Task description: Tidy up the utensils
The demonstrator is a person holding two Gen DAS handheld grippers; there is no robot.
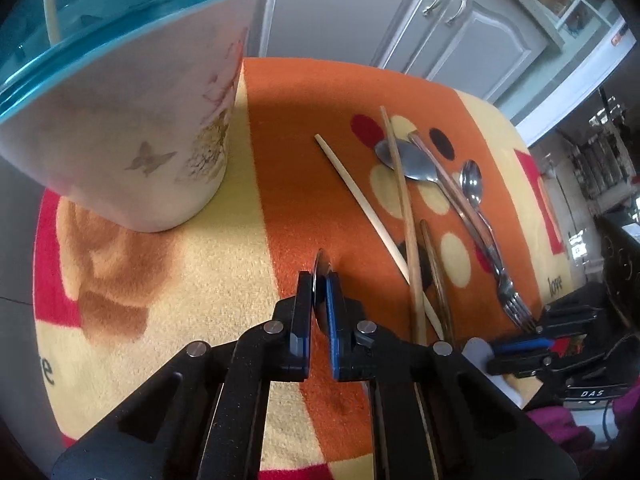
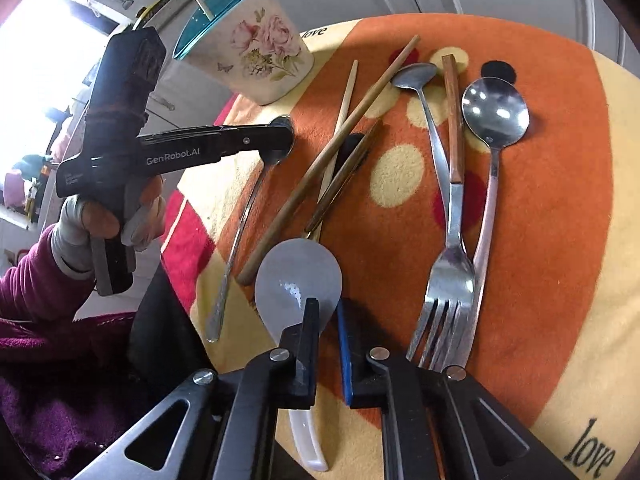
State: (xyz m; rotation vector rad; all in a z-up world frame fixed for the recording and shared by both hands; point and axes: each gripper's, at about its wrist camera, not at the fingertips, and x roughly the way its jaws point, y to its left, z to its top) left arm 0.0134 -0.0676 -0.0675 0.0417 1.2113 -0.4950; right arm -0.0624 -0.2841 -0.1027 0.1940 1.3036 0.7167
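My left gripper [image 1: 319, 280] is shut on the bowl of a metal spoon [image 1: 321, 270], held above the mat; the right wrist view shows that gripper [image 2: 286, 136] and the spoon [image 2: 240, 232] hanging down from it. The floral utensil holder [image 1: 132, 128] with a teal rim stands at the left; it also shows in the right wrist view [image 2: 260, 52] holding chopsticks. My right gripper [image 2: 328, 308] is slightly open over a white ceramic spoon [image 2: 298, 280], not clamped on it. Chopsticks [image 1: 404, 208], spoons [image 1: 408, 160] and a fork [image 2: 448, 292] lie on the mat.
An orange and yellow spotted mat [image 1: 224, 264] covers the table. Grey cabinet doors [image 1: 400, 12] stand behind it. The person's purple sleeve [image 2: 44, 280] is at the left of the right wrist view.
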